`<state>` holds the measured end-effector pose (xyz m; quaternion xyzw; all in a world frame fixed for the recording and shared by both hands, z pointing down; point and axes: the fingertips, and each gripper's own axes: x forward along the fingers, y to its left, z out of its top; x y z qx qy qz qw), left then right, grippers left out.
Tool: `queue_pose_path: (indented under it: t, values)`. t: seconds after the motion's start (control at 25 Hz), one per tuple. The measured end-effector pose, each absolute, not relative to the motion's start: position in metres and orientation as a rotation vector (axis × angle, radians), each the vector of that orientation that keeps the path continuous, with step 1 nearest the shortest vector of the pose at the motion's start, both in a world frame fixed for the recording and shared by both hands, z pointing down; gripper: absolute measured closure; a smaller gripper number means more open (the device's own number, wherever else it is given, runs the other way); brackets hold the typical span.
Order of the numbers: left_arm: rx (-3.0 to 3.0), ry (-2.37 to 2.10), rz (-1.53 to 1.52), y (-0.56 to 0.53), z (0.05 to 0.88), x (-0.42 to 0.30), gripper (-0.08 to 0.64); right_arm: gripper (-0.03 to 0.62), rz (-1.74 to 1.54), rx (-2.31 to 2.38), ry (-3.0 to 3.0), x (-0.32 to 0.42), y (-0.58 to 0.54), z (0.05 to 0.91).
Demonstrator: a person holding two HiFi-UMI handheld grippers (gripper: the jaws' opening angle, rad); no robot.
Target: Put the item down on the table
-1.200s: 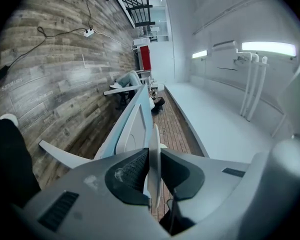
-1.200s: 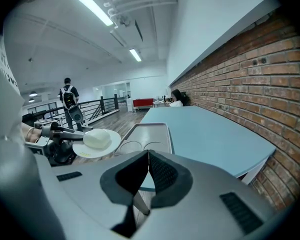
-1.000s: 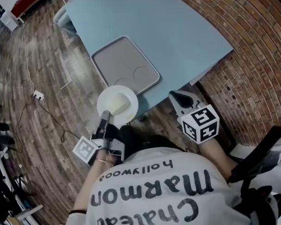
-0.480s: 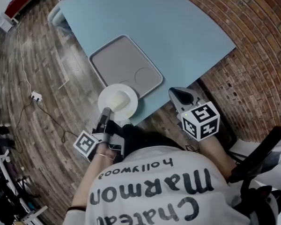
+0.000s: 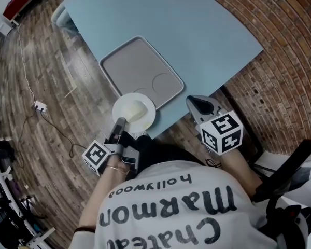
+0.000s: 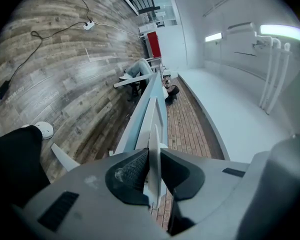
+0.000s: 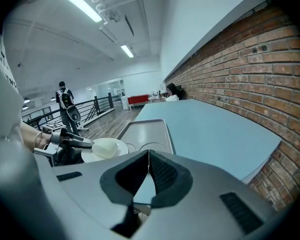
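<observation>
A white plate [image 5: 134, 112] with a pale lump of food on it hangs over the near corner of the light blue table [image 5: 197, 40]. My left gripper [image 5: 119, 124] is shut on the plate's near rim; in the left gripper view the plate [image 6: 154, 159] shows edge-on between the jaws. In the right gripper view the same plate [image 7: 104, 149] is at the left, held level. My right gripper [image 5: 198, 106] hovers off the table's near edge, jaws shut with nothing in them.
A grey tray [image 5: 141, 73] with a round recess lies on the table just beyond the plate. A brick wall [image 5: 285, 61] runs along the right. A cable and socket [image 5: 40, 107] lie on the wooden floor at left. A person [image 7: 66, 108] stands far off.
The left gripper has carried the plate forward and slightly right, so it now overlaps the table's near corner beside the tray. The right gripper has barely moved.
</observation>
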<state>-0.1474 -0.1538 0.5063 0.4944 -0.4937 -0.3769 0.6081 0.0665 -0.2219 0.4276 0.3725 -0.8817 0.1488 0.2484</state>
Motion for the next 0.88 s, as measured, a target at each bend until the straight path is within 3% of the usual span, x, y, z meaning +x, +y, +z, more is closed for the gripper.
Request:
queue_pose_path:
  t: [0.88]
  values:
    - [1.177, -1.154, -0.733, -0.19, 0.527, -0.151, 0.517, 0.583, 0.417, 1.042, -2.358, 0.064, -0.229, 0.434]
